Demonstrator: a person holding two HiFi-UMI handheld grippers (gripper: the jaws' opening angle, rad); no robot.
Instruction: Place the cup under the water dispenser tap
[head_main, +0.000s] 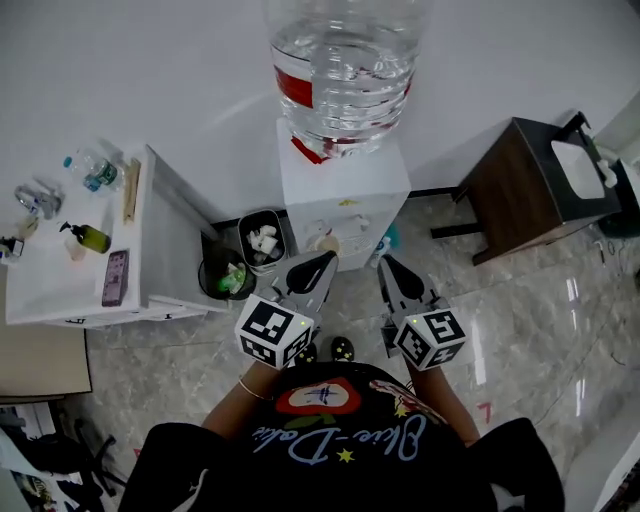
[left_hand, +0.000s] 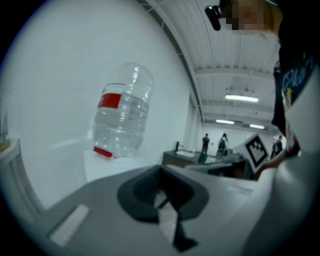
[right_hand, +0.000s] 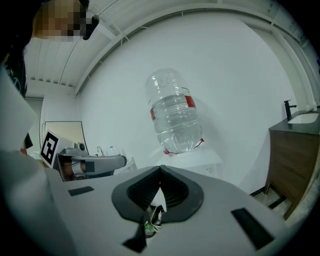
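The white water dispenser (head_main: 340, 195) stands against the wall with a big clear bottle (head_main: 345, 70) on top. A tan round cup-like thing (head_main: 326, 243) sits low at its front, partly hidden by my left gripper (head_main: 322, 262). That gripper's jaws are together and hold nothing. My right gripper (head_main: 386, 266) is beside it, also shut and empty. Both point at the dispenser from a short way off. The bottle (left_hand: 122, 117) shows above the shut left gripper (left_hand: 161, 170) in the left gripper view. The bottle (right_hand: 174, 112) also rises over the shut right gripper (right_hand: 160, 170) in the right gripper view.
A white table (head_main: 60, 280) at the left carries bottles and a phone (head_main: 115, 277). Two bins (head_main: 262, 240) (head_main: 226, 278) stand between it and the dispenser. A dark wooden cabinet (head_main: 515, 190) with a sink stands at the right on the marble floor (head_main: 540, 320).
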